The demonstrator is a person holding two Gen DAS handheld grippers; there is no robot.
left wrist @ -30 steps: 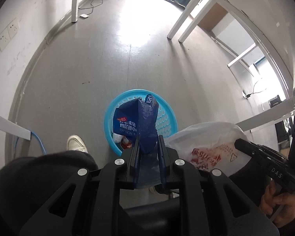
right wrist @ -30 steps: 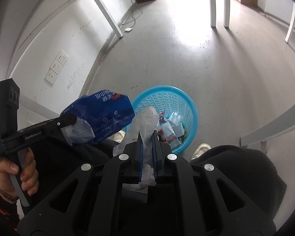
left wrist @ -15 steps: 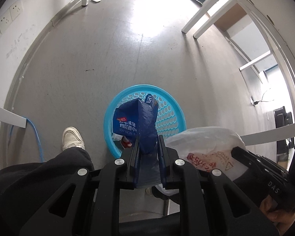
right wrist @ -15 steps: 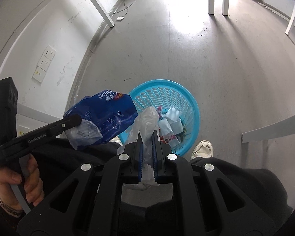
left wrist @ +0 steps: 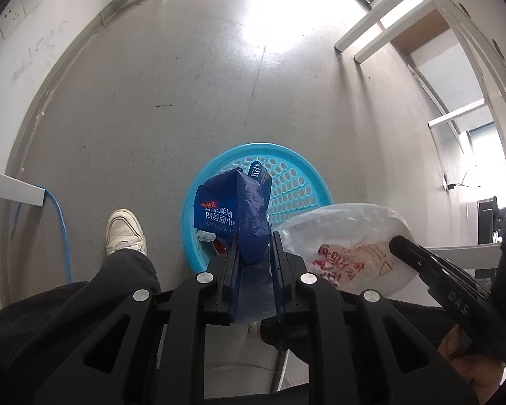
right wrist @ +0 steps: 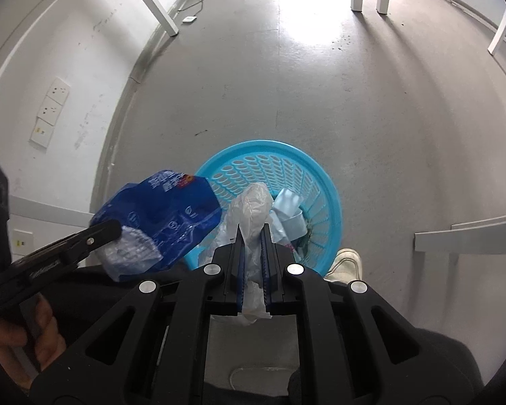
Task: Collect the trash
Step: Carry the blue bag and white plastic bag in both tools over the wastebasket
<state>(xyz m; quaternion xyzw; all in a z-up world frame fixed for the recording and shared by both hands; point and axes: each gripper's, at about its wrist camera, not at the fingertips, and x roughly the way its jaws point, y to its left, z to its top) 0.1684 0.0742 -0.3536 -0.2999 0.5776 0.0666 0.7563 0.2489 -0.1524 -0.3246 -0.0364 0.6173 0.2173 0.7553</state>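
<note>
Grey office floor [left wrist: 172,108], seen from above, with white desk legs along its edges and a perforated blue basket [left wrist: 307,175] standing on it between my two shoes. Compared with a second ago the basket fills more of both wrist views and sits more squarely under my claws: both of my hands have come down toward it, which I judge to mean the carry is nearly over and the drop is the step at hand.

My left gripper [left wrist: 254,236] is clamped on the blue tissue wrapper [left wrist: 232,209], whose free end hangs over the near half of the basket's mouth, above it and not yet inside. My right gripper [right wrist: 253,233] is pinched tight on the thin white plastic bag [right wrist: 251,209] (its red-printed belly bulges beside the left claw in the left view). The bag's bunched neck stands up between the pads, and it too hangs over the basket, directly above the crumpled scraps [right wrist: 288,209] already lying within. Neither piece touches the rim, as far as I can tell.
</note>
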